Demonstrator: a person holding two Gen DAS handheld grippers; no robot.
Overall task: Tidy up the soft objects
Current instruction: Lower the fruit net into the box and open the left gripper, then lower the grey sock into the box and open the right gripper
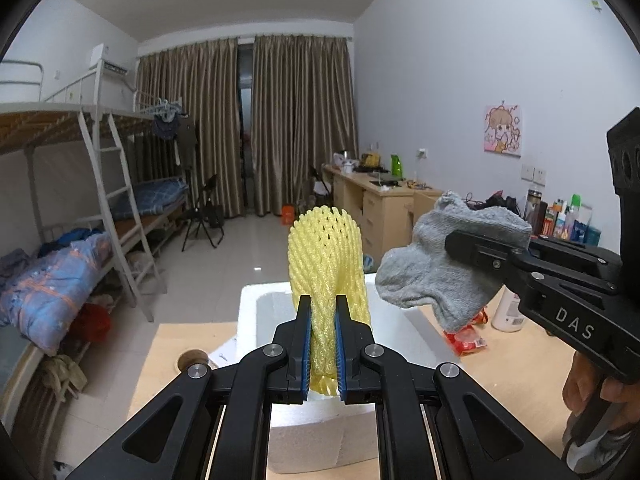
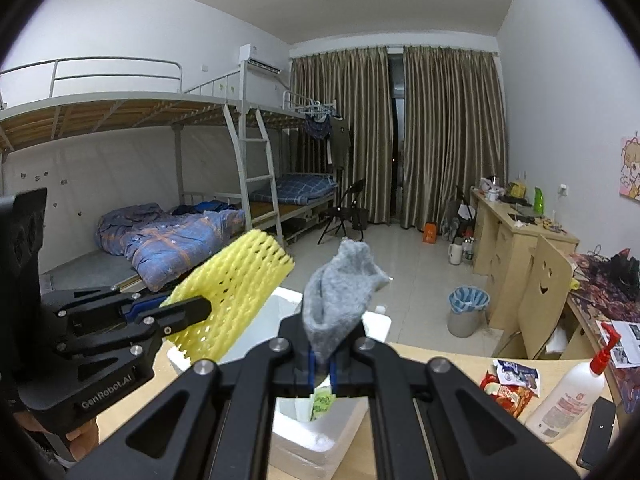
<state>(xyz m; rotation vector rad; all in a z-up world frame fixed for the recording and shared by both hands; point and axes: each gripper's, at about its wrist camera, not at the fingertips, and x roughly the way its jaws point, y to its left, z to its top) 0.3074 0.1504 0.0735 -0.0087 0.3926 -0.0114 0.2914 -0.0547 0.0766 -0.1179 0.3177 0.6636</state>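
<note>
Tongs level above box (image 1: 256,312): left tongs (image 1: 323,308) clench net (image 1: 326,256), right tongs (image 2: 323,364) clench sock (image 2: 340,296).

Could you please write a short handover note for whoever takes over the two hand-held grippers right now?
Left hand-held gripper: shut on the yellow foam net, held upright above the white foam box.
Right hand-held gripper: shut on the grey sock, also held in the air over the box.
The box stands on the wooden table; a small green packet shows inside it. A white pump bottle and snack packets lie to the right.
Done: both soft items picked up.
Left: neither item is in the box yet; probably lower each in and let go.
</note>
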